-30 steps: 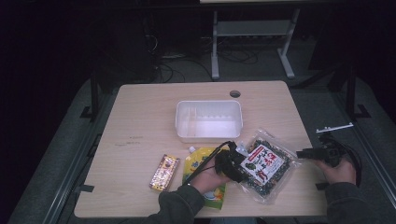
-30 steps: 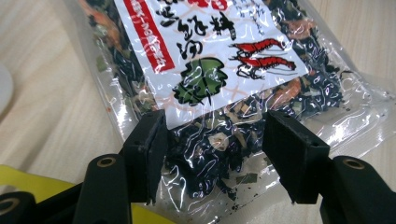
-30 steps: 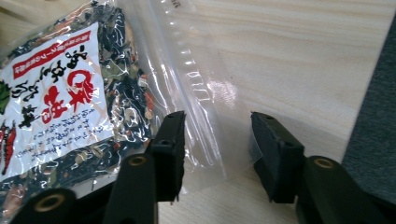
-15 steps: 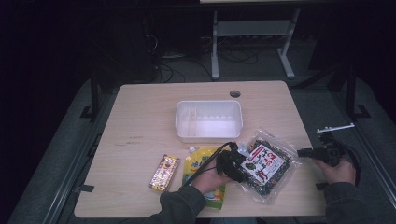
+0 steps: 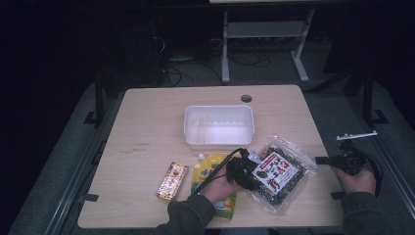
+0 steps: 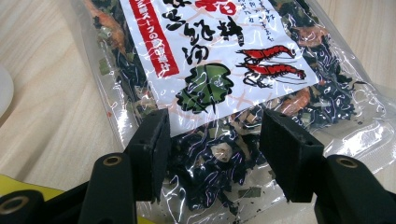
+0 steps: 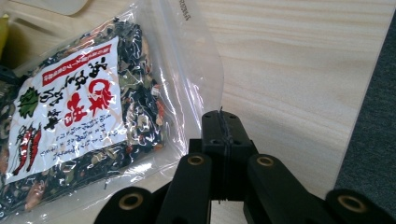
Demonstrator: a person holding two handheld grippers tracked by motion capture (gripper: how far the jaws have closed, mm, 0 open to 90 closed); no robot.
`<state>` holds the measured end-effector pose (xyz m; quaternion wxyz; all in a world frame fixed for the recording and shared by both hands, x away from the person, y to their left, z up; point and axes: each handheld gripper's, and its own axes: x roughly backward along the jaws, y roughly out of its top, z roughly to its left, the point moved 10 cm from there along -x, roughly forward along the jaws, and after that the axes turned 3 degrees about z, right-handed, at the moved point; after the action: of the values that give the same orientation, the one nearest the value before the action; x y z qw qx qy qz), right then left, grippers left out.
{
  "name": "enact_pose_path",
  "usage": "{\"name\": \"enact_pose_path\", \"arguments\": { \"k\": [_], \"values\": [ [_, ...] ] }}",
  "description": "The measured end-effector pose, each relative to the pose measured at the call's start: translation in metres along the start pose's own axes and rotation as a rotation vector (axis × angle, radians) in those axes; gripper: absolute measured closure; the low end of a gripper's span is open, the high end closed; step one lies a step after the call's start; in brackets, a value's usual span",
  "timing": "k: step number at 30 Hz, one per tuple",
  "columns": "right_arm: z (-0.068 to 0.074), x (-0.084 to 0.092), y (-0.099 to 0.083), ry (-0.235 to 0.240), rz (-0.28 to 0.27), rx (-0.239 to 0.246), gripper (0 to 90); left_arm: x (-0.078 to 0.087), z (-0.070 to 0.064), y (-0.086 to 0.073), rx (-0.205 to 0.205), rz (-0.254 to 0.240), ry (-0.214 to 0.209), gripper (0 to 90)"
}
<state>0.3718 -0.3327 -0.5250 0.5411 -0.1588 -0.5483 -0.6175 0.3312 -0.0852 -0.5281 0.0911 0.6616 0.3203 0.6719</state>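
A clear plastic bag of dark dried seaweed with a white printed label (image 5: 278,173) lies on the pale wooden table (image 5: 147,127). The left gripper (image 6: 212,140) gapes wide over it, gripping nothing. The right gripper (image 7: 221,126), pressed closed and empty, sits just beside the bag's edge.

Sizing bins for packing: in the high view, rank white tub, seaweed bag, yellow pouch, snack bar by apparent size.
1. white tub
2. seaweed bag, near the tub's size
3. yellow pouch, partly hidden by the hand, so unsure
4. snack bar
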Motion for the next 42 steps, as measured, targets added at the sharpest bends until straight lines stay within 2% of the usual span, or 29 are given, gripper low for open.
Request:
{"name": "enact_pose_path", "arguments": {
  "k": [4, 12, 15, 19, 20, 28, 42],
  "values": [
    [0.001, 0.001, 0.000, 0.005, -0.001, 0.009, 90.0, 0.000, 0.000, 0.000, -0.003, -0.002, -0.001, 42.2],
    [0.004, 0.007, 0.002, 0.000, -0.009, 0.023, 90.0, 0.003, 0.000, 0.002, 0.008, -0.025, -0.030, 38.9],
    [0.005, 0.010, 0.003, -0.003, -0.013, 0.031, 90.0, 0.007, 0.001, 0.005, 0.019, -0.052, -0.030, 37.3],
    [0.008, 0.015, 0.006, -0.010, -0.022, 0.046, 90.0, 0.011, 0.004, 0.006, 0.029, -0.062, -0.018, 32.4],
    [0.010, 0.017, 0.007, -0.012, -0.026, 0.052, 90.0, 0.012, 0.005, 0.006, 0.030, -0.062, -0.009, 29.8],
    [0.019, 0.031, 0.013, -0.016, -0.057, 0.093, 90.0, 0.015, 0.009, 0.006, 0.074, -0.084, -0.028, 21.5],
    [0.042, 0.059, 0.022, -0.016, -0.111, 0.171, 90.0, 0.020, 0.012, 0.008, 0.099, -0.116, -0.068, 18.6]
  ]
}}
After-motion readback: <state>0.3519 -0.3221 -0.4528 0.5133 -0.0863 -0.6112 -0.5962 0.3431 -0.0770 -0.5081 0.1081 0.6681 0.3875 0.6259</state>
